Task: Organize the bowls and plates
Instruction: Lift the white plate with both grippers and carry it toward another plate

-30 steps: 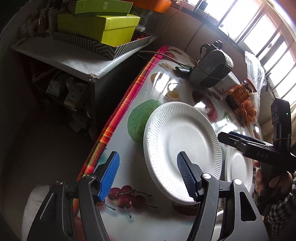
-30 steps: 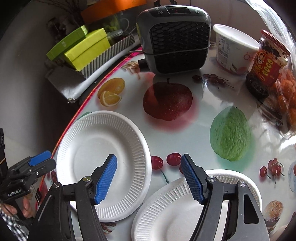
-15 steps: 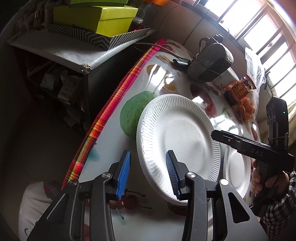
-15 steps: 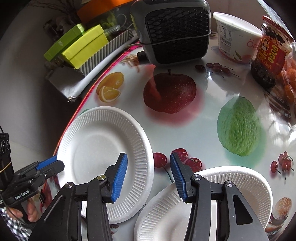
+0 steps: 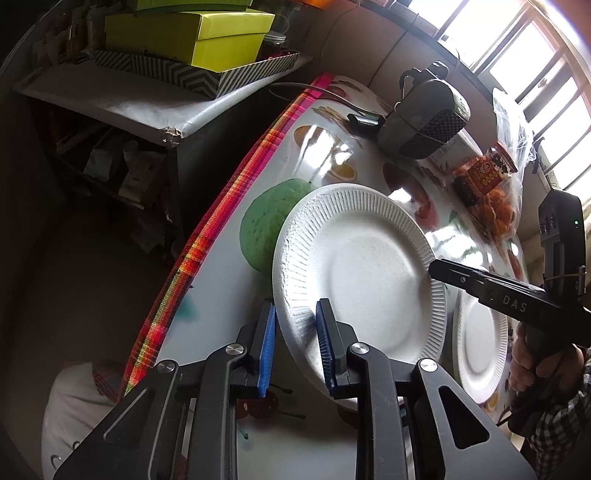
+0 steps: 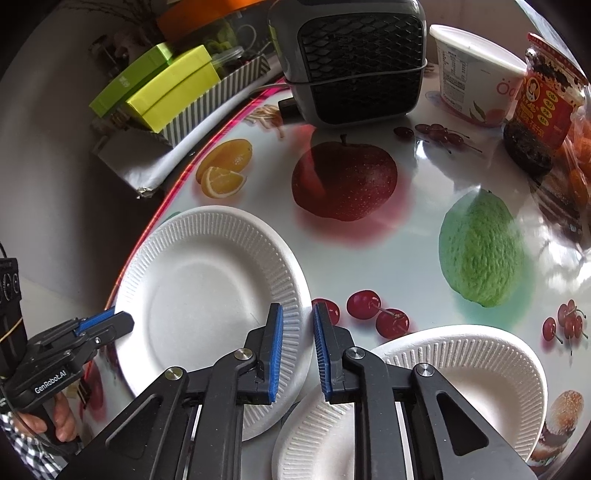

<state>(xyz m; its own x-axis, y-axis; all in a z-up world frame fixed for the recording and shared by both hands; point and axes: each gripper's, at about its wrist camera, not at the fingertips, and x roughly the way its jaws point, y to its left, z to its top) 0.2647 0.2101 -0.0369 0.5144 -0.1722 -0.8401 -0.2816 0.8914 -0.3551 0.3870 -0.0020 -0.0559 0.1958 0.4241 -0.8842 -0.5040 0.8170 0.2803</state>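
A large white paper plate point(image 5: 369, 273) point(image 6: 207, 295) lies on the fruit-print table near its left edge. My left gripper point(image 5: 295, 332) straddles the plate's near-left rim. Its jaws are closing, and a sliver of gap still shows beside the outer pad. In the right wrist view the left gripper point(image 6: 122, 321) shows at that same rim. My right gripper point(image 6: 298, 343) is shut on the opposite rim of this plate, and its black fingertip point(image 5: 434, 266) meets that rim in the left wrist view. A second paper plate point(image 6: 461, 373) point(image 5: 476, 343) lies just right of the first, partly under my right gripper.
A grey heater point(image 6: 354, 62), a white tub point(image 6: 472, 74) and a red-labelled jar point(image 6: 543, 110) stand at the back of the table. A bag of oranges point(image 5: 498, 210) lies on the right. The striped table edge point(image 5: 221, 206) runs beside a shelf holding green boxes point(image 5: 192, 33).
Both grippers' jaws have narrowed from wide apart onto opposite rims of the large plate. The left gripper has edged forward over the rim. The plates have stayed in place.
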